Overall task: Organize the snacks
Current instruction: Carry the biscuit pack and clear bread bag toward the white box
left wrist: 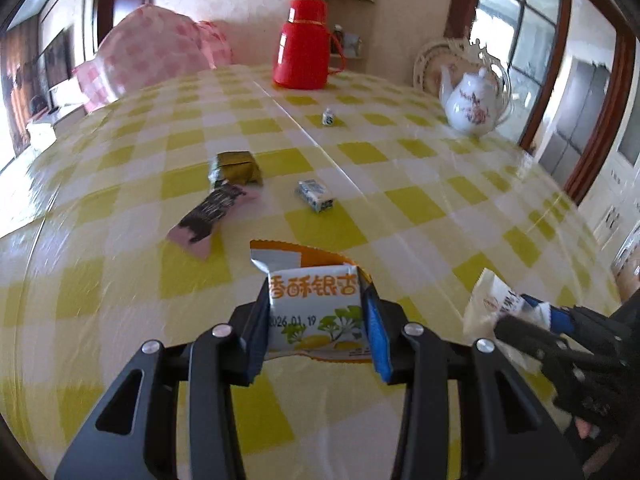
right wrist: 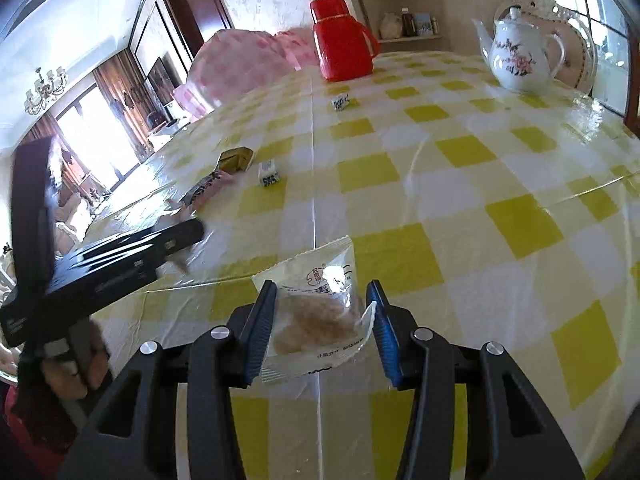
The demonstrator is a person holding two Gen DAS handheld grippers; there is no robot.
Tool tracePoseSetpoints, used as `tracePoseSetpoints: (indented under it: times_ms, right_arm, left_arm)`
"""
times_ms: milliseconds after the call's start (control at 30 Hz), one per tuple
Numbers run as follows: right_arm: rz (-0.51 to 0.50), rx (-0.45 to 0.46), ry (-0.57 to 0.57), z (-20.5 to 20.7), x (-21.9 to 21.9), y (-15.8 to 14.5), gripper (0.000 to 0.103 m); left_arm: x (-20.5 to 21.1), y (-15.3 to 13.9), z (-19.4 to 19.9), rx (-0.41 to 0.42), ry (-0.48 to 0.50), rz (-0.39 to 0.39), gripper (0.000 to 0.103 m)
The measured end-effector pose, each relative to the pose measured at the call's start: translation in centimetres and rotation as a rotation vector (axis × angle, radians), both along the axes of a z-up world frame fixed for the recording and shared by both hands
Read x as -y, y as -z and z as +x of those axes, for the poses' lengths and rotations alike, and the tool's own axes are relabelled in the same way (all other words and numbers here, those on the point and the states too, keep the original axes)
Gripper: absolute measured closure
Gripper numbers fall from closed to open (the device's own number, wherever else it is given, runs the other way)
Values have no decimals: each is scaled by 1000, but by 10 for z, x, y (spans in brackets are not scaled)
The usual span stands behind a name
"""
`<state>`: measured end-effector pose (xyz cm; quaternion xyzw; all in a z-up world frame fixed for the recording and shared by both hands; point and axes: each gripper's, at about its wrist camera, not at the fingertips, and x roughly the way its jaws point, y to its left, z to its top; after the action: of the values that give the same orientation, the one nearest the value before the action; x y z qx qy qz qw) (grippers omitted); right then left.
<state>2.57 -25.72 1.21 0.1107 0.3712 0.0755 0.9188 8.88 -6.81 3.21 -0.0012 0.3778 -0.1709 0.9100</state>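
Observation:
My left gripper (left wrist: pixel 316 312) is shut on a white and orange snack packet (left wrist: pixel 314 312) with a ginkgo print, held just above the yellow checked tablecloth (left wrist: pixel 420 184). My right gripper (right wrist: pixel 322 312) is shut on a clear packet with a brown biscuit (right wrist: pixel 316 312); it also shows at the right of the left wrist view (left wrist: pixel 500 304). On the table ahead lie a pink and black wrapper (left wrist: pixel 212 212), a gold packet (left wrist: pixel 236 168), a blue and white candy (left wrist: pixel 316 194) and a small candy (left wrist: pixel 329 117) farther back.
A red thermos (left wrist: pixel 306 46) stands at the far middle of the table. A white flowered teapot (left wrist: pixel 474 100) stands at the far right beside a decorated plate (left wrist: pixel 430 62). A pink checked cover (left wrist: pixel 152 52) lies at the far left edge.

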Motion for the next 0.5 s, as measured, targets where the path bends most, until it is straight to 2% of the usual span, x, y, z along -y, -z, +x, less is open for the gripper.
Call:
tracePoseSetpoints:
  times_ms: [200, 367, 500]
  right_arm:
    - [16, 61, -22, -34, -15, -13, 57]
    - [19, 125, -44, -79, -32, -19, 57]
    - [31, 140, -56, -105, -38, -20, 57]
  left_arm:
    - [-21, -8, -36, 36, -40, -60, 61]
    - [-33, -7, -69, 33, -43, -93, 61]
    - [-44, -6, -94, 20, -47, -110, 61]
